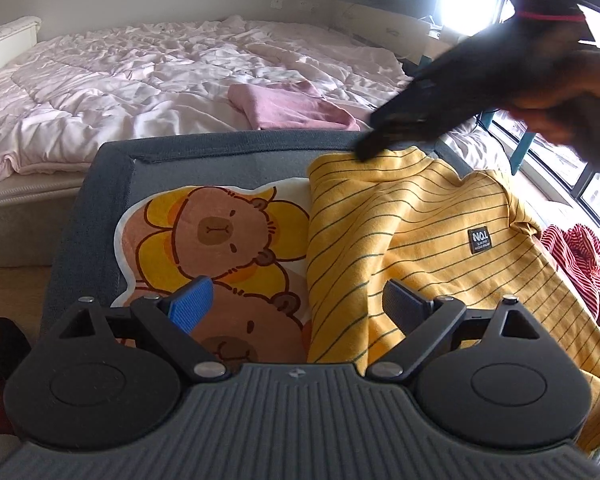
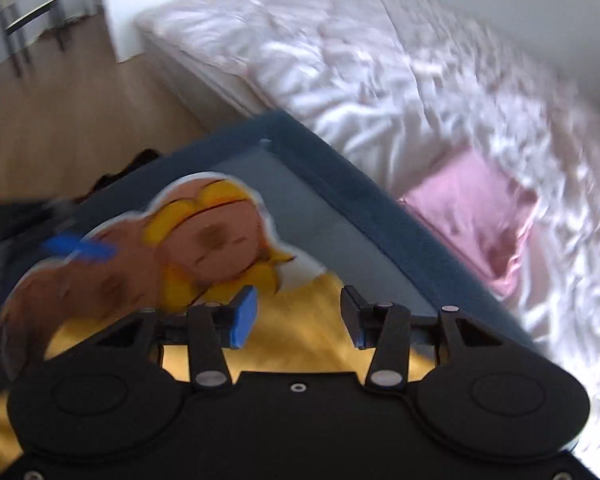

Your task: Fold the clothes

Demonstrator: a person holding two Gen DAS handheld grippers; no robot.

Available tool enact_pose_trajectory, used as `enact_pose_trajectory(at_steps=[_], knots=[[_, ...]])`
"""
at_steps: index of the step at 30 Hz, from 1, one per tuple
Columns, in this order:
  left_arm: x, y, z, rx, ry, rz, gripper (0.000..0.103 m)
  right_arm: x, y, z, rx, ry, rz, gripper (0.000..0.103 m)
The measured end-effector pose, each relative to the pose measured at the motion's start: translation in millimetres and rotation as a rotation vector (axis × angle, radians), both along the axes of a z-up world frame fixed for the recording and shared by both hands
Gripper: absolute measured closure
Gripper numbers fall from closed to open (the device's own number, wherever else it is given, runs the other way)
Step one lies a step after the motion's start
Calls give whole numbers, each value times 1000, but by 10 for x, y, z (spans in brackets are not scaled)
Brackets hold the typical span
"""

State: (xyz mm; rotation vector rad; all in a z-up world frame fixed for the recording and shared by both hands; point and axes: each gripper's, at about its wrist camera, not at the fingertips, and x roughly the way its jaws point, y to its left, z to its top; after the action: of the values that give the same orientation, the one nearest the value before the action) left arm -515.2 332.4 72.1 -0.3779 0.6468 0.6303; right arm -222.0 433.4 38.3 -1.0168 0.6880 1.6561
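A yellow shirt with thin dark stripes (image 1: 412, 240) lies crumpled on the right half of a grey-blue padded bench (image 1: 228, 148), partly over a capybara-print mat (image 1: 220, 240). My left gripper (image 1: 298, 304) hovers open over the shirt's near left edge, with nothing between its fingers. A hand holds my right gripper (image 1: 366, 150), blurred, with its tip at the shirt's far edge. In the right wrist view, the right gripper (image 2: 298, 316) stands open just above the yellow shirt (image 2: 300, 320), beside the mat (image 2: 204, 236). The left gripper's blue pad (image 2: 80, 250) shows at the left there.
A bed with a rumpled pale pink duvet (image 1: 140, 80) runs behind the bench, with a folded pink garment (image 1: 292, 106) on it. A red-and-white striped garment (image 1: 580, 264) lies at the right, by the window. Wooden floor (image 2: 60, 128) lies left of the bench.
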Motion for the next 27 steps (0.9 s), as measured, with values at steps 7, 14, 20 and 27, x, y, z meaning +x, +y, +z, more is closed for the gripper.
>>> enact_pose_trajectory(at_steps=[7, 14, 20, 27], knots=[[-113, -57, -43, -10, 0, -27, 9, 55, 127, -251, -81, 48, 71, 99], [-103, -109, -129, -11, 46, -50, 8, 487, -724, 276, -23, 106, 130, 100], [-2, -237, -264, 24, 87, -115, 8, 542, -1339, 145, -82, -12, 147, 101], [-49, -350, -393, 2, -28, -38, 49, 348, -2039, 217, 64, 138, 167, 93]])
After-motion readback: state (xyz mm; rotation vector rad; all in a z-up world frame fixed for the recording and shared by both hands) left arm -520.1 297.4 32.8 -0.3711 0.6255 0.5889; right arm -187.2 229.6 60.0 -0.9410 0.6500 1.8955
